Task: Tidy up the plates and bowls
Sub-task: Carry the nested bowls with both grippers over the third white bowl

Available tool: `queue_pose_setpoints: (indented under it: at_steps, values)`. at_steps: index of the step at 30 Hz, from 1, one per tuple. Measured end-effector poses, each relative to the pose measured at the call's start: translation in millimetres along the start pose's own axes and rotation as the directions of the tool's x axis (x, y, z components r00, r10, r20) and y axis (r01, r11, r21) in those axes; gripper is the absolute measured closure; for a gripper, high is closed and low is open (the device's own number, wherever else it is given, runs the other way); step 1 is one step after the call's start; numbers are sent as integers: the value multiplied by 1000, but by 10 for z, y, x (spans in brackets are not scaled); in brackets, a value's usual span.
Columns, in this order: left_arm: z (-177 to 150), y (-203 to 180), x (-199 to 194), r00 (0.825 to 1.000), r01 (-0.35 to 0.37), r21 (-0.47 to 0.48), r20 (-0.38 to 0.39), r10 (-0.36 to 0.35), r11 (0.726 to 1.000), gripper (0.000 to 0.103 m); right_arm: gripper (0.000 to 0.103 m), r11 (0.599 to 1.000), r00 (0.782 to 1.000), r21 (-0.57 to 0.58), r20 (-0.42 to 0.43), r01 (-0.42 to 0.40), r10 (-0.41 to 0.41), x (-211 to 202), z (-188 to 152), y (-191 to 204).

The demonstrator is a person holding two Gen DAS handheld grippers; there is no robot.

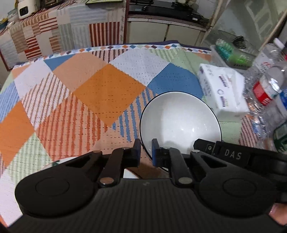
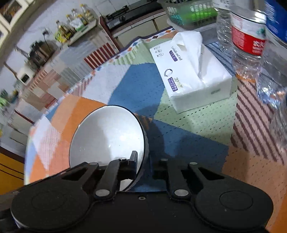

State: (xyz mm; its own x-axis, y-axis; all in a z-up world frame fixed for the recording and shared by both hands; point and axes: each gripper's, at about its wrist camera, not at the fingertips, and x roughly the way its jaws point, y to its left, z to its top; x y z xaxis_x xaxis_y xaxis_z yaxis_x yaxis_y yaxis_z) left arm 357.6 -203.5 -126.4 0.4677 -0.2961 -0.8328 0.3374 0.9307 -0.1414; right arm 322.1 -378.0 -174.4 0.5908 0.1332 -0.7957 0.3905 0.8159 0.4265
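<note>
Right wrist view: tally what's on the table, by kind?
bowl: 1
tissue pack: 1
bottles: 3 that can be told apart; the right edge is blurred
basket: 1
Total: 6

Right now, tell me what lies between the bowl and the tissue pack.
Only bare patterned tablecloth between the bowl and the tissue pack, clearest in the right wrist view.

The bench (image 1: 100, 86) wears a checked cloth of orange, blue and green. Behind it stands a covered counter (image 1: 53, 30) and a dark stove (image 2: 129, 13).
</note>
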Motion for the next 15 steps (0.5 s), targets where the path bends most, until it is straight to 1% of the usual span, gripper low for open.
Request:
queue_pose_setpoints:
  at_steps: [4, 8, 11, 15]
  values:
    - [-23, -89, -323, 1000, 7, 55, -3, -6, 998, 92, 87, 1000, 999, -3, 45, -19, 19, -297, -105, 20]
    - [-116, -137, -685, 999, 53, 63, 9, -54, 997, 92, 87, 999, 994, 15, 94, -51, 49, -657, -288, -20]
    - [-214, -215, -926, 997, 69, 58, 16, -71, 996, 92, 86, 997, 988, 25, 132, -78, 74, -931, -452, -77]
    - [-360, -339, -1189, 996, 82, 70, 17, -83, 994, 92, 86, 997, 981, 7, 176, -83, 80, -1254, -595, -115]
